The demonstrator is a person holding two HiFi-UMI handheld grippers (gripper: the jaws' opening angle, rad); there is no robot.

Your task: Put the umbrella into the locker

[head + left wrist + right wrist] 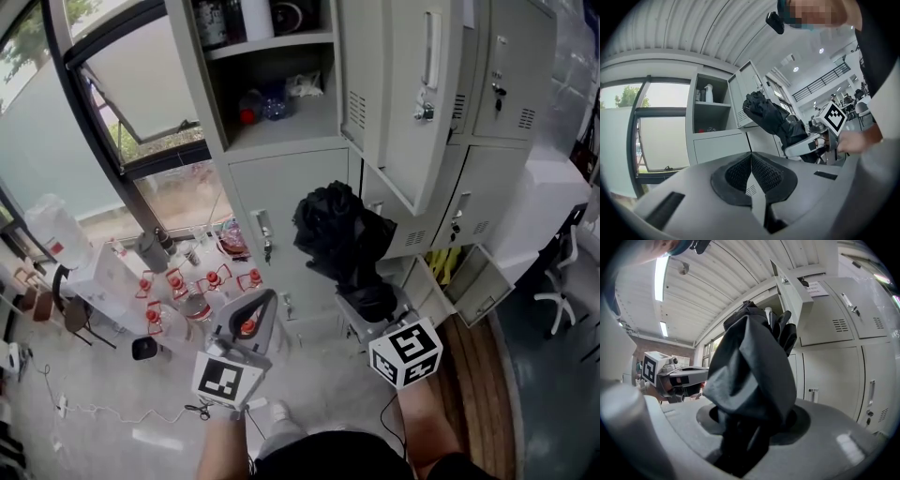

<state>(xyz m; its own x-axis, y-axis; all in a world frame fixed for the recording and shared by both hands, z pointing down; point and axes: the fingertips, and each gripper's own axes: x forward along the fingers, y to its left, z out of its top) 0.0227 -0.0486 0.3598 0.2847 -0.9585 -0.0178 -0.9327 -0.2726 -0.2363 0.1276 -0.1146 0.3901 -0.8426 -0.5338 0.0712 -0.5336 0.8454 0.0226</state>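
Observation:
A folded black umbrella sticks up from my right gripper, whose jaws are shut on its lower end. It fills the right gripper view, and the left gripper view shows it at the right. It hangs in front of the grey lockers, below an open compartment whose door swings out to the right. My left gripper is to the left of the umbrella, apart from it. Its dark pads touch with nothing between them.
The open compartment holds small items, and bottles stand on the shelf above. Several red-capped bottles stand on the floor by the window. A lower locker door hangs open at the right, near a white office chair.

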